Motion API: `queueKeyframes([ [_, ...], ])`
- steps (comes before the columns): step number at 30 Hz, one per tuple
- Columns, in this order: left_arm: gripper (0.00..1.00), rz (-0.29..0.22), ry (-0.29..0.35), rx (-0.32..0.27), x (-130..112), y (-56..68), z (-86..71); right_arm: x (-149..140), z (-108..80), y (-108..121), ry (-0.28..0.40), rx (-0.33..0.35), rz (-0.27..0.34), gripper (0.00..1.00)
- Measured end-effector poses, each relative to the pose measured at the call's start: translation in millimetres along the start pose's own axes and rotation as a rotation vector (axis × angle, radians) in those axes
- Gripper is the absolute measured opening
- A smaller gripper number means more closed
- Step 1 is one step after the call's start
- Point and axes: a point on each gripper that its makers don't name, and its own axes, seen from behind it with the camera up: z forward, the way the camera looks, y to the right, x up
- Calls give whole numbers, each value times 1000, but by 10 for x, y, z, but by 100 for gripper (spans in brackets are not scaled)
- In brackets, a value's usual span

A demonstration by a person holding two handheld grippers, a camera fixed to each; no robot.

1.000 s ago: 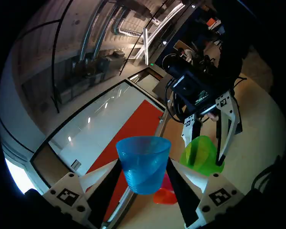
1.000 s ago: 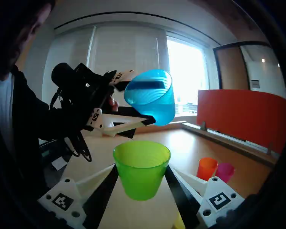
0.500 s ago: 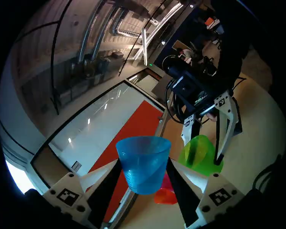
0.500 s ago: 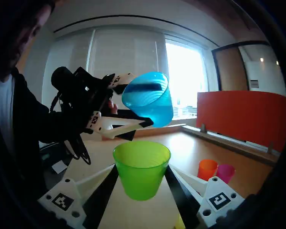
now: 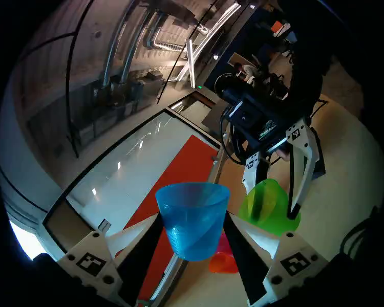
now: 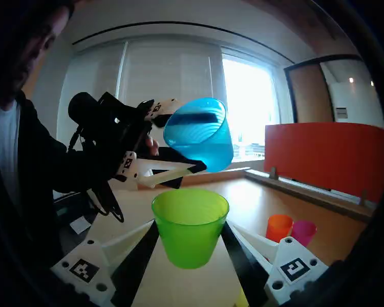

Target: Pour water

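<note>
Above the tabletop (image 6: 253, 197), both cups are held in the air. The left claw (image 5: 192, 225) is closed on the sides of the blue cup (image 6: 197, 134), which is tipped with its mouth leaning down towards the green cup (image 6: 190, 215). The right claw (image 6: 190, 227) grips that green cup upright, just below and in front of the blue one.

This looks like the pouring step itself, though I see no stream, and I cannot tell whether the blue cup holds water. The next move probably calls for more tilt, with the blue lip kept over the green mouth and the green cup held level.

An orange cup (image 6: 279, 226) and a pink cup (image 6: 303, 231) stand side by side near the tabletop's far edge, where a red screen (image 6: 325, 153) runs. Behind is a bright window (image 6: 246, 107).
</note>
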Motion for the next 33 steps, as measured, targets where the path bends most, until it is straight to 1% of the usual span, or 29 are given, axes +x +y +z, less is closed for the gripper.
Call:
queueKeyframes([
  [6, 81, 18, -7, 0, -17, 9, 12, -12, -13, 2, 0, 2, -1, 86],
  [24, 80, 40, -7, 1, -19, 12, 28, 0, -13, -23, -9, 9, -10, 86],
  [33, 81, 54, -4, 5, -7, -8, 24, 22, -3, -45, -11, 13, -14, 86],
])
